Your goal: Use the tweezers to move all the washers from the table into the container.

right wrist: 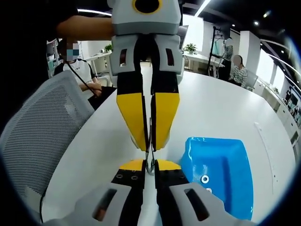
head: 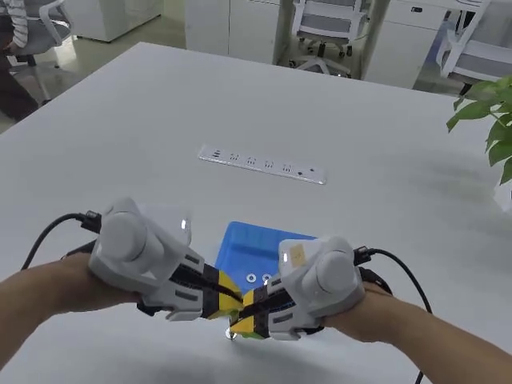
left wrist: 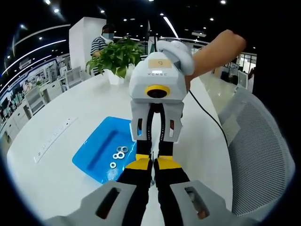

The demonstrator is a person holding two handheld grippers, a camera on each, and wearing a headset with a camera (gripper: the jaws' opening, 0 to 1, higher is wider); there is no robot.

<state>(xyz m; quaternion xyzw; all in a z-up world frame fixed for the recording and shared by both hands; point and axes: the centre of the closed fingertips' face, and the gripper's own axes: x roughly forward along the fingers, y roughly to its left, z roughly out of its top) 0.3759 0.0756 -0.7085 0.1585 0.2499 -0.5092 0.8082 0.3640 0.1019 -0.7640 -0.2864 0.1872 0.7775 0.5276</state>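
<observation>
Observer: Tweezers [right wrist: 150,157] stand pinched between the yellow pads of the left claw [right wrist: 149,141], its jaws drawn nearly together on the thin steel. Right claw [right wrist: 150,165] meets it tip to tip, jaws also almost closed at the tweezers' lower end. Cannot tell whether it grips too.

Checker: Washers?

Observer: Several washers [left wrist: 120,153] lie in the blue container [left wrist: 94,150]. It sits just beside both claws, on the side away from the person, not touching the tips. Worktop [head: 160,120] under the claws is white and smooth.

Checker: Handling estimate?

Observer: Judged only. The tweezers look light, springy and slick, apt to twist or shoot out of the pads. Best held mid-shank across the flat sides, so claw pressure closes the points. The washers look small, flat, hard and light, and would skate on the smooth worktop. Take each by the rim, one point through the hole, with gentle pressure.
</observation>
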